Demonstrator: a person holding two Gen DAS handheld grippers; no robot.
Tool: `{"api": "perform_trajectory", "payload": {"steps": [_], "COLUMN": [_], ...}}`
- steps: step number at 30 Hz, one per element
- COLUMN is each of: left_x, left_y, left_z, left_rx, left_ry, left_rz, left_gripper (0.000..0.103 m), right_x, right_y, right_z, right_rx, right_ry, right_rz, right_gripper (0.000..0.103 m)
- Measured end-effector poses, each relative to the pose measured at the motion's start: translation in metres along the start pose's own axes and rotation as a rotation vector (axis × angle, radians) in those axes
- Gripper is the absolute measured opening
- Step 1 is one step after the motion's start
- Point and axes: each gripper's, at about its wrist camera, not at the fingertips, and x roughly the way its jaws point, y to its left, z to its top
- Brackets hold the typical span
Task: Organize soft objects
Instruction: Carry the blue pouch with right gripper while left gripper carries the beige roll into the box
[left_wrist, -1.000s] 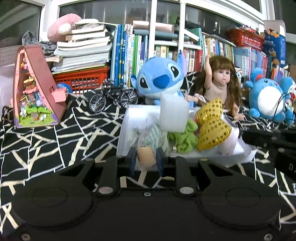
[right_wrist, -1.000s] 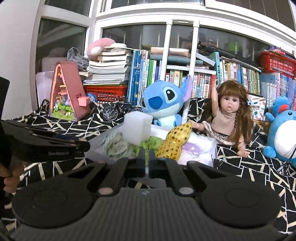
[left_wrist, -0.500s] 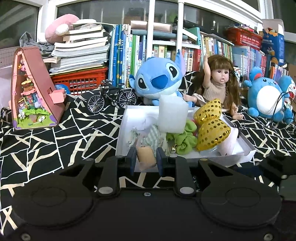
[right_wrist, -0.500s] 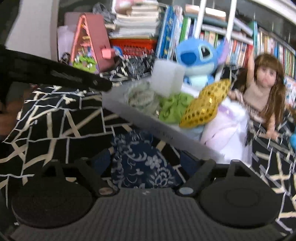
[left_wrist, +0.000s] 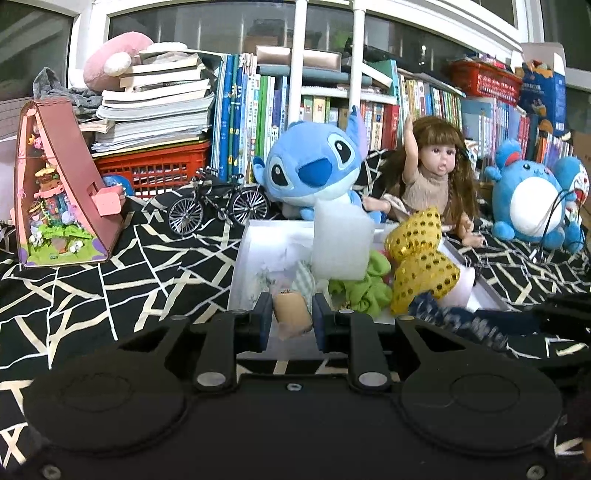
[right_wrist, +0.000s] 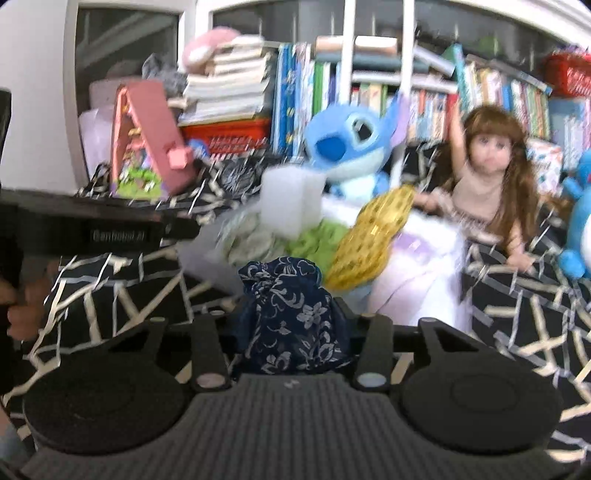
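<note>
Bookshelves back a black-patterned table (left_wrist: 110, 280) where a white box (left_wrist: 251, 258) holds soft items. Right gripper (right_wrist: 291, 325) jaws are closing around a navy floral cloth (right_wrist: 291, 295) at the box's near edge. Left gripper (left_wrist: 291, 321) jaws pinch a tan piece (left_wrist: 291, 314).

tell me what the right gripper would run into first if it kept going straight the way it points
Probably the white box, at its near wall, with the green cloth just behind. The right gripper already has the navy floral pouch between its closing jaws. Depth is unclear.
</note>
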Motion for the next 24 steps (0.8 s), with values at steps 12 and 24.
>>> {"api": "perform_trajectory", "payload": {"steps": [12,24], "left_x": [0.036,0.100], "left_y": [0.012,0.002], "left_z": [0.040,0.048], "left_rx": [-0.080,-0.060], "left_ry": [-0.036,0.031], "left_rz": [-0.069,-0.005], "left_gripper": [0.022,0.022], "right_x": [0.028,0.078], "right_y": [-0.019,-0.034], "right_z": [0.046,0.063], "right_rx": [0.072,0.080], "right_ry": [-0.062,-0.019], "right_rz": [-0.050,-0.080], "right_gripper": [0.049,0.051]}}
